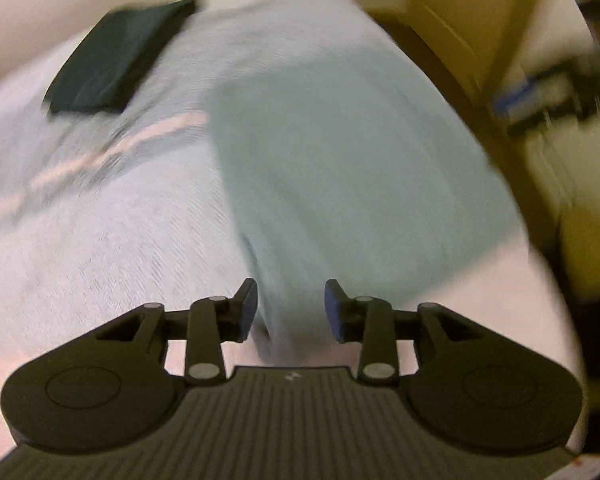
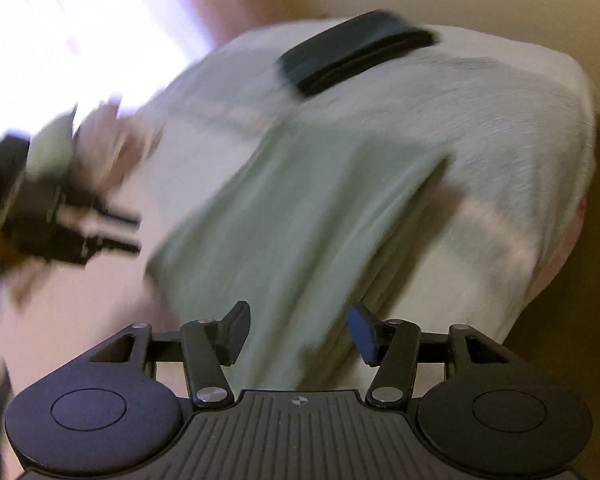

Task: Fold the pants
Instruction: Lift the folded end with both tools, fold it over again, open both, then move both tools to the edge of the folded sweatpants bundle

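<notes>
Pants [image 1: 340, 152] flat on bed [image 1: 80, 220], just ahead of both parted claws [image 1: 291, 308].

Cream wall [image 1: 40, 8]; bright window [image 2: 80, 28]

Left gripper [image 1: 291, 309]: my two fingers spread apart, blue pads facing each other, nothing between them. Right gripper [image 2: 299, 332]: fingers likewise parted, gap empty. My left hand [image 2: 112, 148], blurred, wraps the left tool's handle, off to the left of my right fingers.
</notes>
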The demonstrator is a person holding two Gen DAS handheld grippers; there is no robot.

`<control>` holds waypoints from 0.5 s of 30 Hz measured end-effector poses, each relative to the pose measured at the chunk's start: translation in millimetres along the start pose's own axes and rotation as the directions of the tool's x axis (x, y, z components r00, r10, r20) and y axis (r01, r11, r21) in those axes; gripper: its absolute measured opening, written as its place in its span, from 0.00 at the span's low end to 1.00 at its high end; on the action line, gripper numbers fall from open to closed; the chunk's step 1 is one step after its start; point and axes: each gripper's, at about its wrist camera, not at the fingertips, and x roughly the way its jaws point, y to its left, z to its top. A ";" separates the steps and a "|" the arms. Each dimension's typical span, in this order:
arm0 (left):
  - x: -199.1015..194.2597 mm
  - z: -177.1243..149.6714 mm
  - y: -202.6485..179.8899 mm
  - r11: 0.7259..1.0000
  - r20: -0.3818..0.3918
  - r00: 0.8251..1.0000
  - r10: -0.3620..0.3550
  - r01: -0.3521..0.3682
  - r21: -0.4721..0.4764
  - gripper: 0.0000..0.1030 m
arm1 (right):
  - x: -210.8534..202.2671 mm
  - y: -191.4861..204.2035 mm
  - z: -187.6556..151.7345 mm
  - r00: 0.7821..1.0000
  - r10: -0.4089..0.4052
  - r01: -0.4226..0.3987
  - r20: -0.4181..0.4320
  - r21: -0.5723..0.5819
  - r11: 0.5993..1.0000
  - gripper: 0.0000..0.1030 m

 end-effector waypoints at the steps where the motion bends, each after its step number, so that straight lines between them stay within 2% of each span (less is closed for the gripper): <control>1: -1.1 -13.4 -19.2 0.994 0.012 1.000 0.026 -0.027 0.106 0.33 | 3.4 18.9 -15.4 1.000 -0.022 0.021 -0.017 -0.067 0.998 0.51; 3: 1.7 -35.6 -55.0 0.944 0.046 0.996 0.074 -0.085 0.318 0.41 | 14.0 52.5 -38.8 0.996 -0.080 0.070 -0.037 -0.217 0.974 0.51; 4: 6.5 -46.6 -71.8 0.894 0.070 0.993 0.095 -0.116 0.432 0.43 | 19.2 65.9 -49.4 0.993 -0.113 0.097 -0.036 -0.296 0.950 0.51; 6: 19.5 -59.2 -90.8 0.805 0.107 0.987 0.123 -0.162 0.570 0.45 | 33.0 88.3 -67.6 0.986 -0.167 0.140 -0.023 -0.440 0.887 0.51; 8: 39.1 -66.7 -100.4 0.716 0.159 0.972 0.173 -0.235 0.657 0.46 | 50.7 110.1 -87.5 0.976 -0.219 0.188 0.022 -0.603 0.775 0.51; 9: 48.9 -68.8 -101.5 0.686 0.184 0.963 0.196 -0.268 0.676 0.46 | 61.5 119.0 -97.0 0.967 -0.249 0.216 0.049 -0.674 0.706 0.52; 11: 67.6 -70.8 -99.7 0.642 0.219 0.946 0.237 -0.322 0.696 0.46 | 89.5 128.0 -114.5 0.944 -0.318 0.264 0.086 -0.777 0.571 0.56; 13: 83.1 -75.7 -94.5 0.612 0.223 0.943 0.246 -0.330 0.719 0.45 | 115.1 125.6 -137.4 0.907 -0.396 0.316 0.146 -0.856 0.409 0.57; 14: 88.9 -80.0 -92.0 0.601 0.223 0.940 0.257 -0.336 0.725 0.44 | 120.4 122.5 -146.7 0.890 -0.416 0.344 0.186 -0.872 0.347 0.54; 15: 92.1 -84.0 -88.5 0.588 0.234 0.938 0.256 -0.343 0.732 0.43 | 120.8 116.4 -153.0 0.876 -0.428 0.371 0.220 -0.875 0.311 0.45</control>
